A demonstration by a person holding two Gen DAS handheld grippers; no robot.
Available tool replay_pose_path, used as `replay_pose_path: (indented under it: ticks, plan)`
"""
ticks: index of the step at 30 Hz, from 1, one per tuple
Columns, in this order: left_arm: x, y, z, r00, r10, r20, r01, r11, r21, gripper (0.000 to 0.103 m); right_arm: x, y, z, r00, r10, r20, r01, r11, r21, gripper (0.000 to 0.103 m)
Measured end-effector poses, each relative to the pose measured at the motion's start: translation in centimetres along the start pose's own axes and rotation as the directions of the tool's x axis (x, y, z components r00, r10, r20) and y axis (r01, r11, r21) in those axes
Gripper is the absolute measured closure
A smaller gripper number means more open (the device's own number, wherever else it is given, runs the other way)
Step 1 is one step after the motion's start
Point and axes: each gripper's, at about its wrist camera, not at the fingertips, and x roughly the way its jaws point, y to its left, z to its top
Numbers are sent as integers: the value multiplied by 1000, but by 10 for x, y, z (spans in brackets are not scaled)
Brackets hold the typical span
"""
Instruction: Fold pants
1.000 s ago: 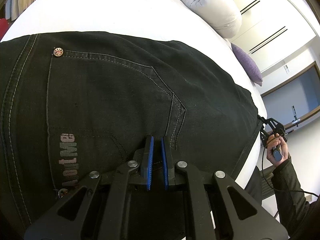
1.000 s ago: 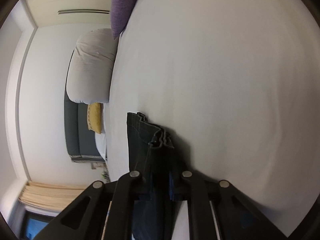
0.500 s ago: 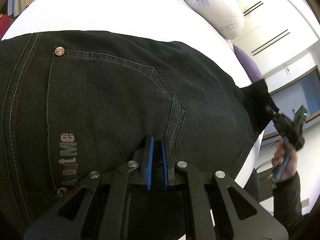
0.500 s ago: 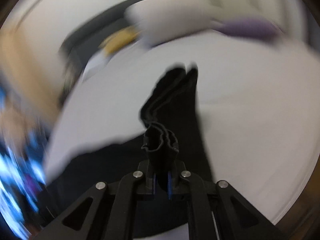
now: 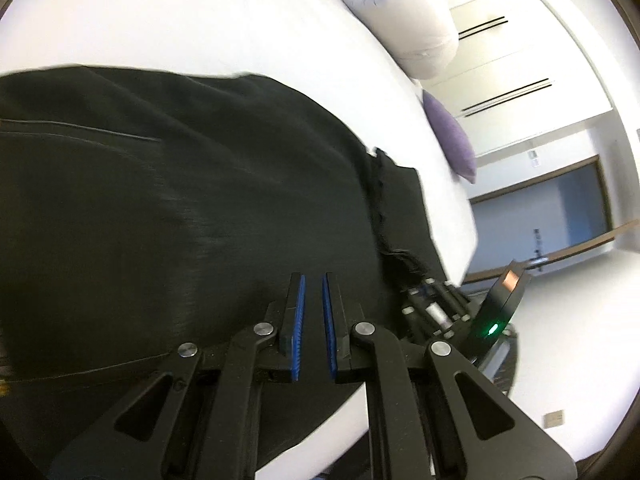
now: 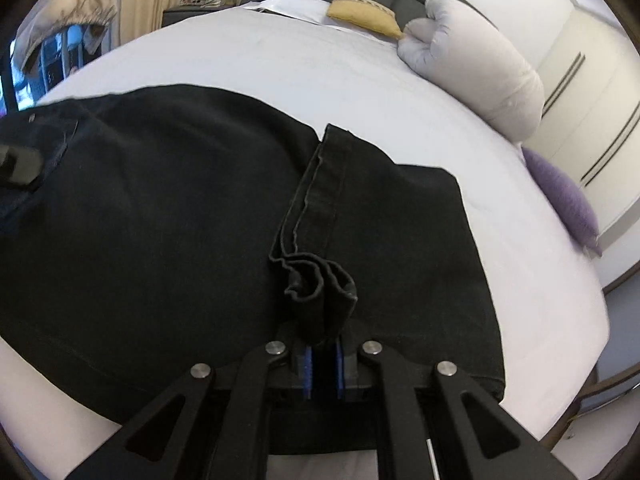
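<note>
you are looking at one pair of black pants (image 6: 160, 220) lying on one white bed (image 6: 260, 60). you are working with two grippers: the left gripper (image 5: 313, 308) and the right gripper (image 6: 322, 360). three pillows are sitting on the bed: one yellow pillow (image 6: 362, 12), one purple pillow (image 6: 560, 196), and one rolled white duvet (image 6: 476, 60) counting as a separate single item.
</note>
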Motion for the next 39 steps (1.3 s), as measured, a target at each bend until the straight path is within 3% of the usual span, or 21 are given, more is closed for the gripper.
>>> replay_pose_path:
  ticks: [4,7,8,10,11,12,16,20,25,28,29,30,31,34,39]
  plan:
    - [20,-22,10,999,-26,-35,27,999,29,95,-5,1,-4,1000,-3,16,3,1000,0,93]
    - [33,-27,18,993,-99,-64,99,995,-16,93,-15,5,-1,999,-11,50,12,1000,-22,93]
    - [37,-27,20,990,-120,-71,118,992,-33,85,-22,11,-3,998,-16,59,18,999,-29,93]
    - [48,-29,25,984,-164,-75,157,984,-80,46,-36,13,-5,996,-20,85,22,999,-28,93]
    - [51,-29,27,982,-179,-65,172,980,-100,14,-41,15,-2,995,-21,97,24,999,-28,93]
    - [55,-31,29,979,-201,-44,194,973,-123,6,-47,17,-2,994,-23,108,26,999,-30,93]
    - [72,-36,40,961,-272,-60,257,949,-180,6,-74,30,0,988,-20,156,28,998,-49,93]
    - [80,-41,51,961,-265,-82,246,951,-188,6,-92,50,-3,983,-3,183,18,997,-80,92]
    - [77,-42,61,963,-253,-91,235,957,-172,14,-104,72,-10,982,29,186,-9,994,-107,92]
    - [70,-37,63,965,-240,-102,222,961,-164,44,-108,87,-11,981,46,188,-22,991,-131,92]
    - [68,-36,62,968,-224,-117,206,967,-148,67,-110,91,-12,980,53,190,-26,990,-140,92]
    - [67,-36,63,970,-205,-130,188,973,-130,78,-111,93,-11,980,58,193,-30,989,-145,92]
    - [67,-37,62,973,-177,-149,163,981,-105,78,-113,95,-10,978,66,198,-36,988,-149,92]
    - [59,-44,64,978,-117,-170,115,993,-18,94,-123,105,-8,972,86,218,-49,984,-172,92]
    - [37,-45,70,984,-68,-162,79,995,61,96,-129,120,-2,965,111,238,-58,974,-219,92]
